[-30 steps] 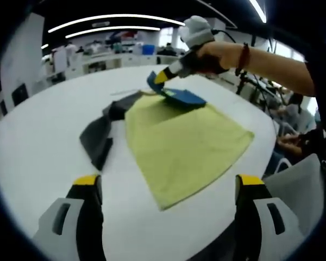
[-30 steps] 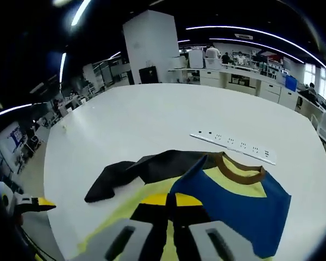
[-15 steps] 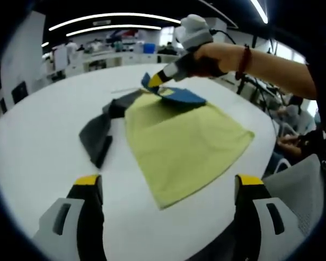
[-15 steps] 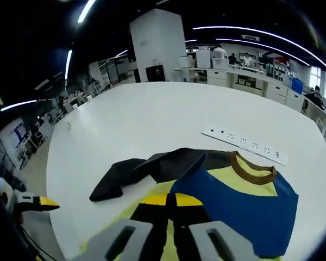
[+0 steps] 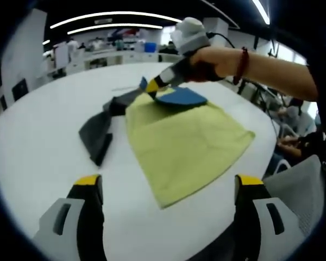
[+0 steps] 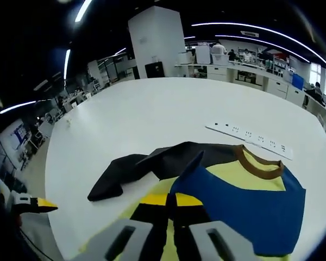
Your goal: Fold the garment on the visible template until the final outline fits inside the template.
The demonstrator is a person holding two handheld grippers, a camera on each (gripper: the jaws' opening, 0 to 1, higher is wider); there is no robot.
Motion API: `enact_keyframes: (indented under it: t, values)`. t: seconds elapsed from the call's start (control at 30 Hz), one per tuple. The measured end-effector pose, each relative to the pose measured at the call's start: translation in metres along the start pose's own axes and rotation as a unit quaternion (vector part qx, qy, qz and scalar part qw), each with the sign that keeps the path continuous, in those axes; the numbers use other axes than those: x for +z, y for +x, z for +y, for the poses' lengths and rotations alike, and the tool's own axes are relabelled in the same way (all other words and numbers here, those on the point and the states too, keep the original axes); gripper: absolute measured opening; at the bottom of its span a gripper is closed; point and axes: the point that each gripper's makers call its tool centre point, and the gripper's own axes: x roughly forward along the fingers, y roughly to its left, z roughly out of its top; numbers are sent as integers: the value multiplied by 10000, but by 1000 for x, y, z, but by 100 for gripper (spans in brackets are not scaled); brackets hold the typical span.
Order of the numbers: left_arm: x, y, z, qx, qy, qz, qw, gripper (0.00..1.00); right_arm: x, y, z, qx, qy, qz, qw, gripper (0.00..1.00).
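A garment lies on the white table (image 5: pixel 38 136): a yellow-green body (image 5: pixel 187 144), a dark grey sleeve (image 5: pixel 98 136) spread to its left, and a blue part (image 5: pixel 179 98) folded over its far end. A hand holds my right gripper (image 5: pixel 152 86) shut on the blue fabric's edge, just above the cloth. In the right gripper view its jaws (image 6: pixel 171 199) are closed on that blue panel (image 6: pixel 244 201), beside the brown collar (image 6: pixel 261 166) and the dark sleeve (image 6: pixel 130 171). My left gripper (image 5: pixel 168 182) stands open at the near table edge, holding nothing, short of the garment's near corner.
A white power strip (image 6: pixel 255 140) lies on the table beyond the collar. A grey chair (image 5: pixel 299 179) stands at the table's right edge, with a seated person (image 5: pixel 293 138) behind it. Desks and people fill the far room. The left gripper's yellow tip (image 6: pixel 35 205) shows at the left.
My right gripper has moved slightly left and down with the blue fabric, laying the fold closer to the sleeve. The left gripper has stayed still and open.
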Motion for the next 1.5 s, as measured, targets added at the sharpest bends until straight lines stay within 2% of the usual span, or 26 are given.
enact_keyframes:
  t: [0.2, 0.23, 0.27, 0.3, 0.4, 0.47, 0.57, 0.73, 0.77, 0.9, 1.1, 1.3, 1.5]
  values:
    - [-1, -1, 1, 18, -44, -18, 10000, 97, -6, 12, 2, 62, 85, 30, 9999, 0]
    - [-1, -1, 2, 22, -48, -19, 10000, 97, -4, 13, 6, 161, 178, -54, 9997, 0]
    - [-2, -1, 2, 25, -56, -14, 10000, 97, 4, 15, 12, 327, 427, -307, 9981, 0]
    - [-2, -1, 3, 33, -61, -14, 10000, 97, 4, 14, 15, 386, 604, -307, 9970, 1]
    - [-3, -1, 3, 46, -66, -7, 10000, 97, -3, 15, 11, 251, 337, -84, 9991, 6]
    - [-2, -1, 3, 47, -59, -18, 10000, 98, -3, 15, 10, 237, 340, -114, 9991, 8]
    - [-1, -1, 4, 59, -64, -29, 10000, 98, -7, 12, 3, 116, 296, -45, 9995, 18]
    - [1, -1, 4, 73, -15, -48, 10000, 99, -9, 3, -16, -183, 0, -59, 9998, 34]
    - [4, -1, 3, 72, 32, -79, 9999, 99, -10, 0, -26, -349, -92, -64, 9993, 39]
    - [7, -1, 3, 87, 85, -105, 9999, 99, -12, -9, -47, -629, -308, -89, 9975, 50]
    - [8, 1, 1, 80, 135, -77, 9998, 99, -19, -23, -75, -931, -353, -107, 9950, 68]
    - [9, 3, -1, 44, 194, -46, 9998, 99, -30, -35, -94, -1052, -399, -98, 9936, 73]
    - [9, 5, -4, -13, 281, -17, 9996, 99, -40, -52, -119, -1341, -548, -114, 9894, 71]
